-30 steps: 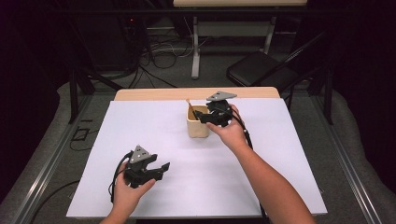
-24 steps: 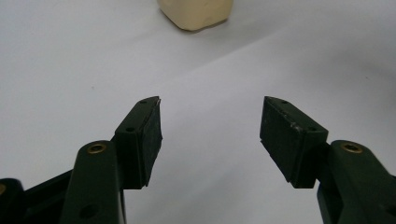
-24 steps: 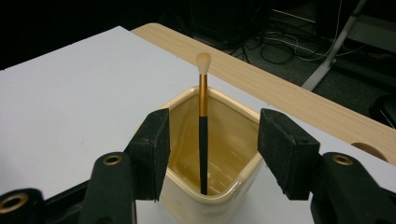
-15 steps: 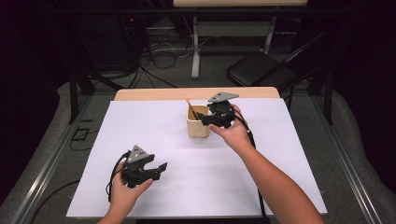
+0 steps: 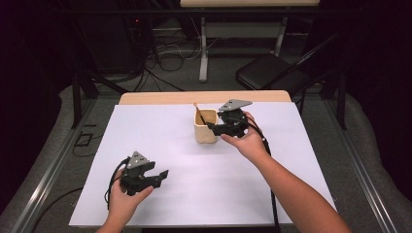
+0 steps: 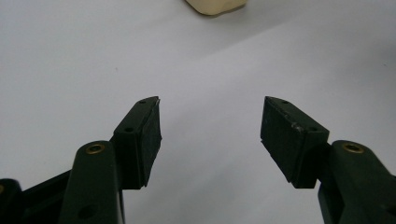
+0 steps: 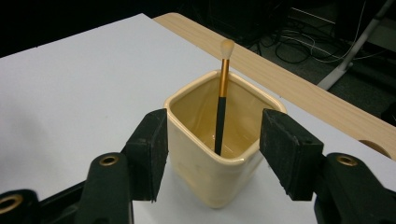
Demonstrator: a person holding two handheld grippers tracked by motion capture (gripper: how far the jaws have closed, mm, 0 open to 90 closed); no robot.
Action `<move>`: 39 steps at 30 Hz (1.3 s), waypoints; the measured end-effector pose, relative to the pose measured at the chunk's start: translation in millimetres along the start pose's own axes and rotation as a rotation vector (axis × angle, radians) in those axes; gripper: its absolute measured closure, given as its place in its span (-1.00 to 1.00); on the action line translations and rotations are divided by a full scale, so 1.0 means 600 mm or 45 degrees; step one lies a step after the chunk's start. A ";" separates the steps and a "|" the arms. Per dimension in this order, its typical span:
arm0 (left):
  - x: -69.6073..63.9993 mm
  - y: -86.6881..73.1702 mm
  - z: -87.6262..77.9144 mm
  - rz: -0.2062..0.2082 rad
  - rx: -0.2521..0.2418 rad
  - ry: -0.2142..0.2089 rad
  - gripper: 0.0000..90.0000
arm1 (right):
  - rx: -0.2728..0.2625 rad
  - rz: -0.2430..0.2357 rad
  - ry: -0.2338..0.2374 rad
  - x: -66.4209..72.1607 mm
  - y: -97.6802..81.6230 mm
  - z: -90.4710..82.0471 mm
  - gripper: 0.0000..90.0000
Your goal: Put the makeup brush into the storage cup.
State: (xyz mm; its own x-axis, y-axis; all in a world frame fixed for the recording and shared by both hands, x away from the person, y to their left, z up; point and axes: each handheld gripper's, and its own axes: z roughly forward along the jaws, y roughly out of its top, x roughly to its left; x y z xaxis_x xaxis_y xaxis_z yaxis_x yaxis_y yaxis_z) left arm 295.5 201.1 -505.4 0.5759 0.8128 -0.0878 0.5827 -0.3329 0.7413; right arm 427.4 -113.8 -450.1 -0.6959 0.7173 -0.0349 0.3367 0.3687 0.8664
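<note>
A cream square cup (image 7: 215,154) holds an upright brush (image 7: 222,100) with a black-and-gold handle. The right gripper (image 7: 212,154) straddles its near corner, pads not visibly pressing. The left gripper (image 6: 210,128) gapes over bare white table (image 5: 204,189).

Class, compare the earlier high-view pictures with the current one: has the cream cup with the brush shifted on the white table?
No. The cream cup sits in the same spot relative to the table's wooden far edge.

A white tabletop (image 5: 160,126) with a wooden far edge; behind it, a black chair (image 5: 269,75) and floor cables (image 5: 170,48).
</note>
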 end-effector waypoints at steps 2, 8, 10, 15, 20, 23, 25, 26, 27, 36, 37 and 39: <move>0.002 -0.001 -0.002 -0.004 0.002 0.004 -0.15 | -0.006 0.002 0.003 -0.001 -0.002 -0.004 -0.07; 0.007 -0.003 -0.008 -0.007 0.009 0.008 -0.15 | -0.002 -0.001 0.004 -0.003 -0.008 -0.021 -0.07; 0.009 -0.003 -0.010 -0.005 0.016 0.010 -0.15 | -0.001 -0.003 0.004 -0.005 -0.010 -0.025 -0.07; 0.013 -0.005 -0.014 -0.007 0.022 0.012 -0.16 | -0.004 -0.010 0.010 -0.006 -0.014 -0.041 -0.07; 0.017 -0.007 -0.017 -0.012 0.030 0.014 -0.16 | 0.000 -0.024 0.027 -0.005 -0.022 -0.055 -0.07; 0.019 -0.008 -0.019 -0.014 0.035 0.015 -0.16 | -0.005 -0.025 0.040 -0.001 -0.030 -0.067 -0.07; 0.020 -0.010 -0.020 -0.020 0.036 0.012 -0.16 | -0.001 -0.035 0.047 0.002 -0.035 -0.075 -0.07; 0.022 -0.010 -0.021 -0.011 0.039 0.011 -0.16 | -0.005 -0.038 0.048 0.003 -0.039 -0.079 -0.07; 0.022 -0.011 -0.021 -0.018 0.036 0.012 -0.16 | -0.009 -0.032 0.050 0.005 -0.042 -0.083 -0.07; 0.026 -0.019 -0.022 -0.028 0.046 0.005 -0.16 | -0.013 -0.029 0.048 0.010 -0.073 -0.122 -0.07; 0.026 -0.019 -0.023 -0.023 0.047 0.007 -0.16 | -0.007 -0.028 0.048 0.009 -0.077 -0.126 -0.07; 0.027 -0.021 -0.024 -0.026 0.047 0.007 -0.16 | -0.003 -0.021 0.041 0.007 -0.085 -0.132 -0.07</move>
State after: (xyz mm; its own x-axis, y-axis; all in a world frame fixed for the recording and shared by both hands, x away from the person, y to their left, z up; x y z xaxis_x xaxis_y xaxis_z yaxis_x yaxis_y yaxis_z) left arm 289.3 225.0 -506.5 0.5602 0.8224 -0.0989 0.6155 -0.3333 0.7142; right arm 357.2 -176.4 -455.3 -0.7212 0.6919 -0.0333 0.3234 0.3788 0.8672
